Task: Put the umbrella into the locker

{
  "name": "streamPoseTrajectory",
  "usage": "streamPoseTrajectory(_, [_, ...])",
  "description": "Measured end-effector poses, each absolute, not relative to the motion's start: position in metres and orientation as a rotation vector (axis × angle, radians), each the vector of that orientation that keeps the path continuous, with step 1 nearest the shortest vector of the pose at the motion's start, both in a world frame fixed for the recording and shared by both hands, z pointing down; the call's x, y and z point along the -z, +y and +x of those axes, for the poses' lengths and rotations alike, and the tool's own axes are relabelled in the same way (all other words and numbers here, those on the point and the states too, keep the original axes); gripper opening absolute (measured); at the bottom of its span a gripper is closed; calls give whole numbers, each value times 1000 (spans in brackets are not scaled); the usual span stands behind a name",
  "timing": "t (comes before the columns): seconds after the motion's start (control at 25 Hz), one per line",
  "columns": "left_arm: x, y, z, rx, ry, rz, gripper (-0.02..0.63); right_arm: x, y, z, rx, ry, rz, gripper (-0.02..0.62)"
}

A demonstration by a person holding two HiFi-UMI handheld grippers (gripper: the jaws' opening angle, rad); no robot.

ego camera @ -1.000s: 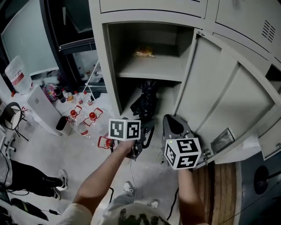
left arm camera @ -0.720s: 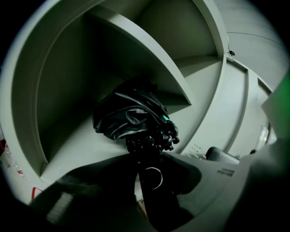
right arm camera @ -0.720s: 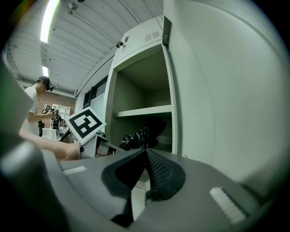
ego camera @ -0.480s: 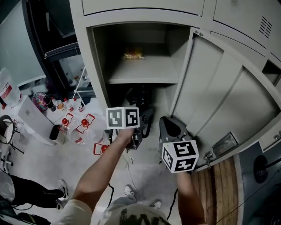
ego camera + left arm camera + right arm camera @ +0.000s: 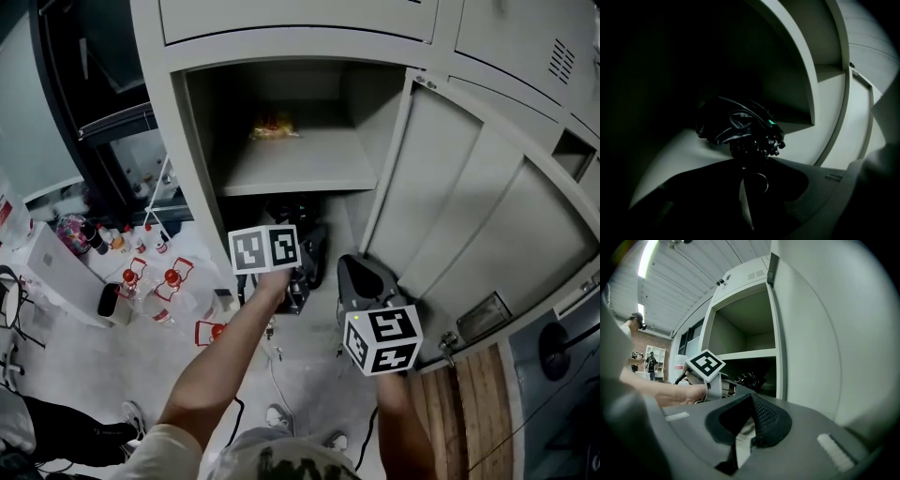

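Note:
The black folded umbrella (image 5: 298,223) lies in the dark lower compartment of the open grey locker (image 5: 192,159), under its shelf (image 5: 309,167). My left gripper (image 5: 302,279) reaches in at the compartment's mouth and is shut on the umbrella's near end. In the left gripper view the bunched canopy and rib tips of the umbrella (image 5: 736,129) sit right at the tips of the left gripper (image 5: 752,161). My right gripper (image 5: 359,272) hovers just right of it, beside the open door (image 5: 469,216). The right gripper (image 5: 750,399) is shut and holds nothing.
A yellow snack packet (image 5: 273,127) lies at the back of the shelf. Red-capped bottles (image 5: 150,281) and a white box (image 5: 56,272) stand on the floor to the left. A cable (image 5: 277,361) trails across the floor below. People (image 5: 636,322) stand far off.
My left gripper has pushed forward and slightly up towards the lower compartment with the umbrella. The right gripper has stayed nearly in place.

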State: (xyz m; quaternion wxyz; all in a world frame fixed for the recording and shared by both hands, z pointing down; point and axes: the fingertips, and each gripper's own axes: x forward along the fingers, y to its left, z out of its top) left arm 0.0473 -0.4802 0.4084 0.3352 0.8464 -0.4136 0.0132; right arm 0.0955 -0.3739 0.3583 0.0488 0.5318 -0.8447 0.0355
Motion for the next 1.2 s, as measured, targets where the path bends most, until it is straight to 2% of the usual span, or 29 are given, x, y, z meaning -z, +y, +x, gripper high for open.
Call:
streamPoseTrajectory(0.44, [-421,-506,48,12,-1075,2113,170,-354,-380,89,-95,-2575,1616,-2])
streamPoseTrajectory(0.88, [-442,-518,44,-106,-1106,1929,173,-355,-382,92,-98,-2574,1610,-2])
streamPoseTrajectory(0.96, [-443,-518,43,-107,-1104,1912,184,-355,-382,92,-102,-2576,1609,-2])
streamPoseTrajectory(1.08, [-443,-519,46,-103,-1093,1894,232,-355,-382,92,-98,-2578,1603,-2])
streamPoseTrajectory(1.2, [-445,-519,45,-107,-1101,1869,245,-356,-381,92,-94,-2579,1599,-2])
